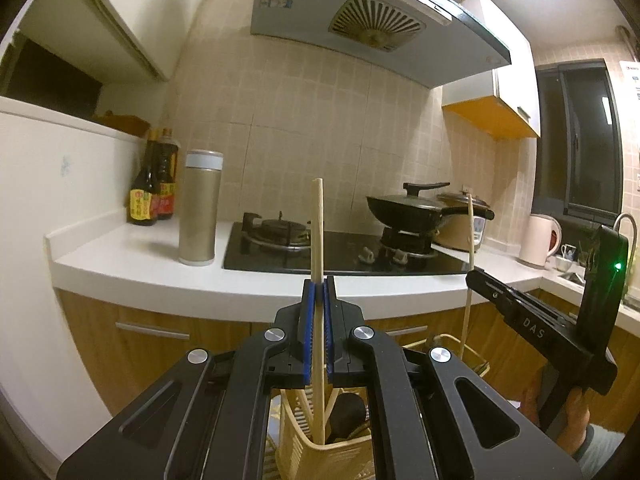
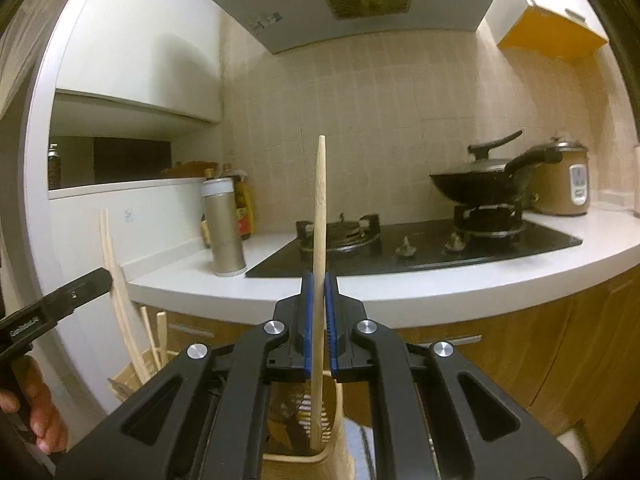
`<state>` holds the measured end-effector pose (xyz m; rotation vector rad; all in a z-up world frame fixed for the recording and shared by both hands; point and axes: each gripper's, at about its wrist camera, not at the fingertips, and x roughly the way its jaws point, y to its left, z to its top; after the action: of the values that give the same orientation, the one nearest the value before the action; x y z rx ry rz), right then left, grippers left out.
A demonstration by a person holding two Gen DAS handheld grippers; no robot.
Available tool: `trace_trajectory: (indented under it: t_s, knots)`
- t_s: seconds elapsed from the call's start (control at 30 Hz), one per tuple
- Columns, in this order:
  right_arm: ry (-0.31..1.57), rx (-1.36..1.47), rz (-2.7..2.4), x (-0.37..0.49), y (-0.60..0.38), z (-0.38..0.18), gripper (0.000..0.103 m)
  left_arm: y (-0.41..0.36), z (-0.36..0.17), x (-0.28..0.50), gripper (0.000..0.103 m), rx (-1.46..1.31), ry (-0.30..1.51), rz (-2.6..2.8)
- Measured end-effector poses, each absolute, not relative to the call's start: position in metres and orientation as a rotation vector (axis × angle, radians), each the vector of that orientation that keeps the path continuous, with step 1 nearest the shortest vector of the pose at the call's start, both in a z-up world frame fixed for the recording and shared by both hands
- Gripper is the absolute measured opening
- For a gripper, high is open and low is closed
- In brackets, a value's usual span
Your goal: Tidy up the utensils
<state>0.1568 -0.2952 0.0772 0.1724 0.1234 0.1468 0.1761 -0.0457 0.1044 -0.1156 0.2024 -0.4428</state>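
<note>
Left hand-held gripper: blue pads clamped on a single pale wooden chopstick, held near upright. Its lower end reaches down below the jaws into a slatted bamboo utensil holder, which sits directly beneath the hand-held gripper with a dark utensil inside.

Right hand-held gripper: pads closed on a second chopstick, also near upright, leaning slightly. Its tip hangs inside the rim of a bamboo holder just under the jaws.

Ahead of both, the white bench carries a gas hob, a lidded black wok, a gold flask and sauce bottles. A rice cooker stands beyond the wok.

A hand shows at the left edge of the right view.
</note>
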Motion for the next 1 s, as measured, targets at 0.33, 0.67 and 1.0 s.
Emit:
trace_trajectory:
  t_s: [0.33, 0.67, 1.0]
  knots:
    - [0.189, 0.136, 0.171, 0.127, -0.293, 0.075, 0.023, -0.034, 0.106, 0.154, 0.034, -0.133, 0.209, -0.450]
    - [0.280, 0.127, 0.203, 0.066, -0.276, 0.055, 0.028, -0.021, 0.098, 0.097, 0.056, -0.151, 0.255, -0.485]
    - [0.339, 0.152, 0.193, 0.029, -0.254, 0.035, 0.061, -0.023, 0.062, 0.062, 0.071, -0.151, 0.330, -0.431]
